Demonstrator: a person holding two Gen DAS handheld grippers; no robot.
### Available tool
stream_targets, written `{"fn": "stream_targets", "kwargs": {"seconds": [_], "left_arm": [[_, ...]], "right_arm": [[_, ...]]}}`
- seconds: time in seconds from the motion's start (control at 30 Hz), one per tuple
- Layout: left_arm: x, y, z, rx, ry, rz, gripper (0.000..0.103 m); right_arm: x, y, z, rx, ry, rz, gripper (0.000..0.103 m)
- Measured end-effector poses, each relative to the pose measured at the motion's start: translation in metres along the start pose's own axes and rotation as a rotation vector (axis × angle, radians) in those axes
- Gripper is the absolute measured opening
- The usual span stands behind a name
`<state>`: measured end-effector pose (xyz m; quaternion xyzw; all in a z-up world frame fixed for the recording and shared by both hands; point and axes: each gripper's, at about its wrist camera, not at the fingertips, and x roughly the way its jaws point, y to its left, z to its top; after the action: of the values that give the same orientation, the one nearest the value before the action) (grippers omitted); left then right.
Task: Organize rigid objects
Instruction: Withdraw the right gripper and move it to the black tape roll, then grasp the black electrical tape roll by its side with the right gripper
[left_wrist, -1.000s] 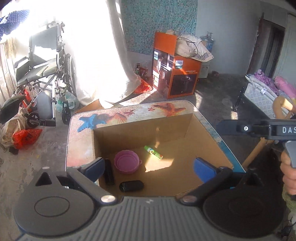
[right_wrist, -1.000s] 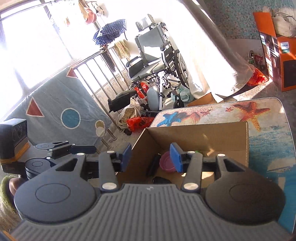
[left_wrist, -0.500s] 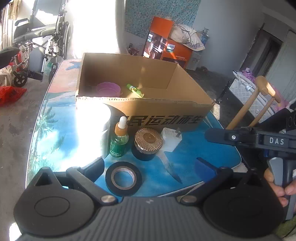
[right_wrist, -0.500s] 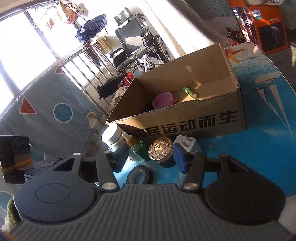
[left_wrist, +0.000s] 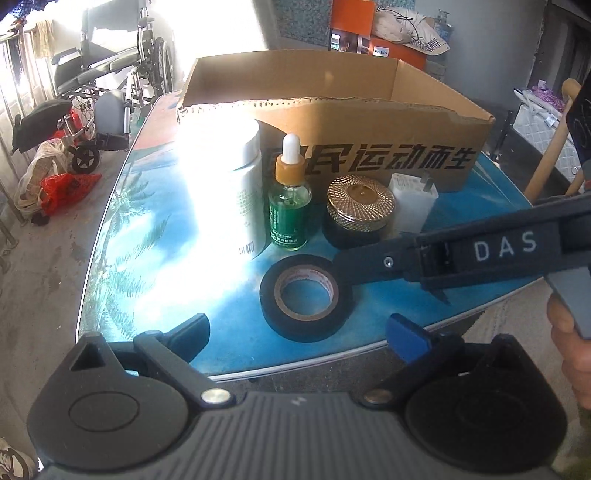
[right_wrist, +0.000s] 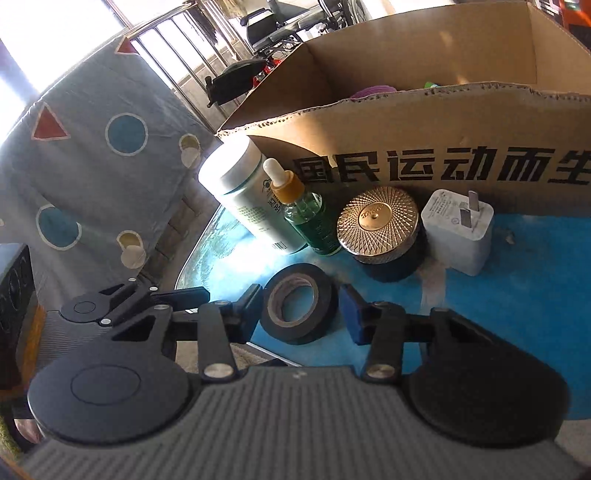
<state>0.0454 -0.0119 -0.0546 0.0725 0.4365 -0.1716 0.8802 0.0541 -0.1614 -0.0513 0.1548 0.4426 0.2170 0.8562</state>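
We hold the right tongs (right_wrist: 301, 308) spread around the black tape roll (right_wrist: 298, 303), one finger on each side of it, neither clearly pressing it. The roll lies flat on the blue desk (right_wrist: 498, 306) near its front edge. Our left tongs (left_wrist: 301, 332) hang spread and empty at that edge. Behind the roll stand a white jar (right_wrist: 243, 192), a green dropper bottle (right_wrist: 308, 216), a gold-lidded jar (right_wrist: 380, 229) and a white charger (right_wrist: 458, 229), in front of the cardboard box (right_wrist: 424, 122).

The cardboard box (right_wrist: 424, 136) carries bold black characters "国民运动而生" along its front. "DAS" marks the right gripper (left_wrist: 506, 245) at 3 o'clock. "PHILIPS" stands on the orange carton (left_wrist: 380, 50) at 12 o'clock.
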Motion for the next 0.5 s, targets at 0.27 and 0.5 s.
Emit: {"fn": "stream_targets", "kwargs": {"seconds": [0.27, 0.5], "left_arm": [[0.023, 0.002, 0.002, 0.013, 0.039, 0.009, 0.073], [0.026, -0.001, 0.003, 0.027, 0.037, -0.032, 0.064]], "right_arm": [[0.035, -0.004, 0.006, -0.031, 0.091, -0.060, 0.020], [0.037, -0.001, 0.004, -0.052, 0.096, -0.059, 0.019]]}}
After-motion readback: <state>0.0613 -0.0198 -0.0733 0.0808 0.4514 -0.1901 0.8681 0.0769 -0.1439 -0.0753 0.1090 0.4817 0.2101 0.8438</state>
